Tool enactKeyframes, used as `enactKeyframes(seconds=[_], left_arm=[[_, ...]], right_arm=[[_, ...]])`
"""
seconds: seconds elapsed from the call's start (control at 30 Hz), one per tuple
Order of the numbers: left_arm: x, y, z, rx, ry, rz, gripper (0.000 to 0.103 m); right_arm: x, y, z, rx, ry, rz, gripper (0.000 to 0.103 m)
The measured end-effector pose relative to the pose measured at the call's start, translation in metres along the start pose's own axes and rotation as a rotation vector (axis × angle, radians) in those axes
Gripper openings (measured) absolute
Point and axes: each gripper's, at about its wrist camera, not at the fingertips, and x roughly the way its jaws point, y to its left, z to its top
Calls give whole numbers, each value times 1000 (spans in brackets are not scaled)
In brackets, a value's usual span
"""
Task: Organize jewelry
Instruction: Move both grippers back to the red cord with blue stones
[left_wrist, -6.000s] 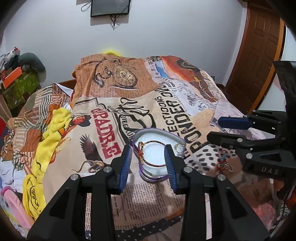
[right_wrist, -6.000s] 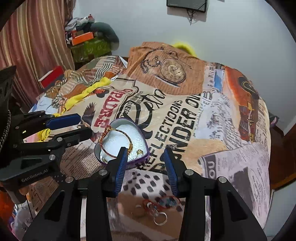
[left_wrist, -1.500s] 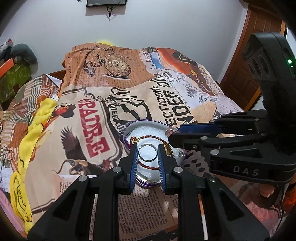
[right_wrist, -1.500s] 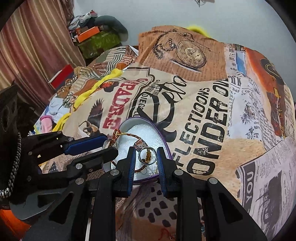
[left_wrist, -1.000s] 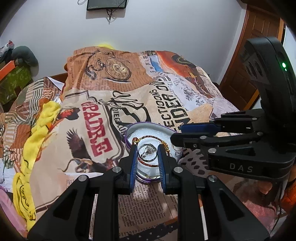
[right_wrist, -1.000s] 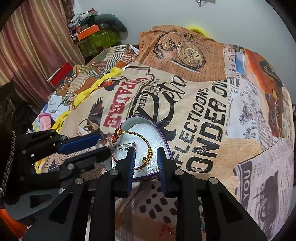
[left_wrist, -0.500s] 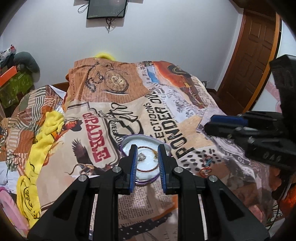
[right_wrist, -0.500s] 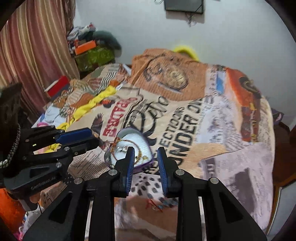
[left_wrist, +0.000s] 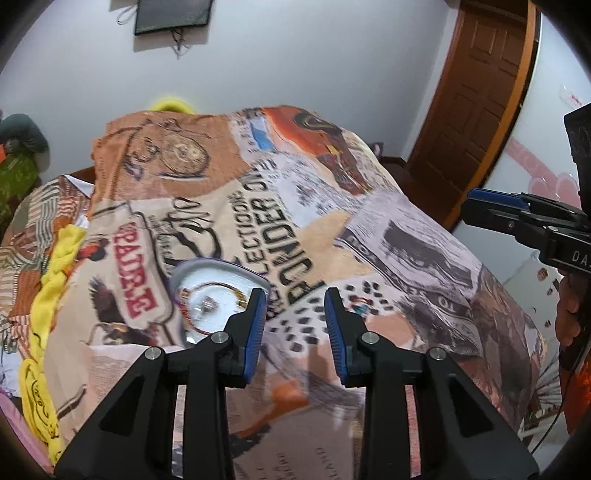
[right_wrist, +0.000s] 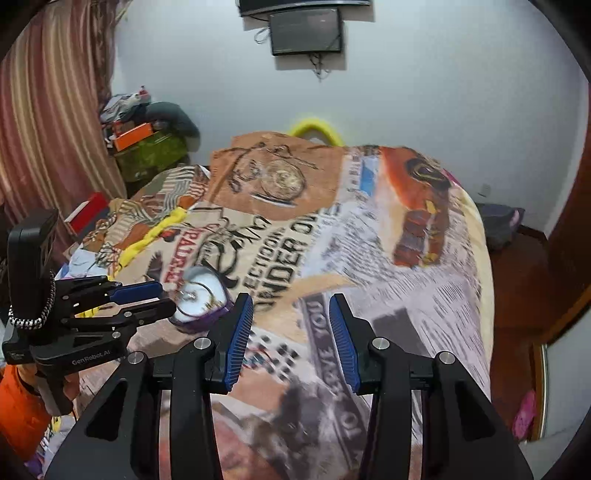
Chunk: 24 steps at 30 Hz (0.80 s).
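Jewelry dish (left_wrist: 218, 291), heart-shaped with a purple rim, rests on the printed bedspread (left_wrist: 369, 229) just beyond the left gripper (left_wrist: 294, 325), holding a beaded bracelet (left_wrist: 207, 306). Both the left gripper and the right gripper (right_wrist: 290, 334) hover with jaws parted and empty. Behind, a wooden door (left_wrist: 476, 92).

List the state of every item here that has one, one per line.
left gripper: jaws open, empty, above the bed.
right gripper: jaws open, empty.
heart-shaped tin: lid off, lying on the bedspread.
beaded bracelet: inside the tin.
ring: inside the tin, blurred.
small colourful jewelry piece: loose on the bedspread, outside the tin.
door: shut.
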Motion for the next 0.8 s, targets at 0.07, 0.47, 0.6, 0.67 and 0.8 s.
enactKeyframes(seconds=[0.07, 0.47, 0.6, 0.67, 0.8], left_arm=[[7, -7, -3, 13, 20, -10, 32], [34, -18, -24, 44, 107, -21, 32], [35, -17, -28, 53, 113, -19, 32], [35, -17, -30, 52, 118, -22, 32], [34, -16, -35, 51, 127, -25, 32]], right_arm=[[3, -8, -8, 11, 20, -13, 39], [45, -1, -33, 0, 150, 68, 39], [65, 11, -37, -36, 189, 96, 39], [75, 17, -38, -56, 208, 109, 39], [95, 22, -43, -76, 270, 132, 39]])
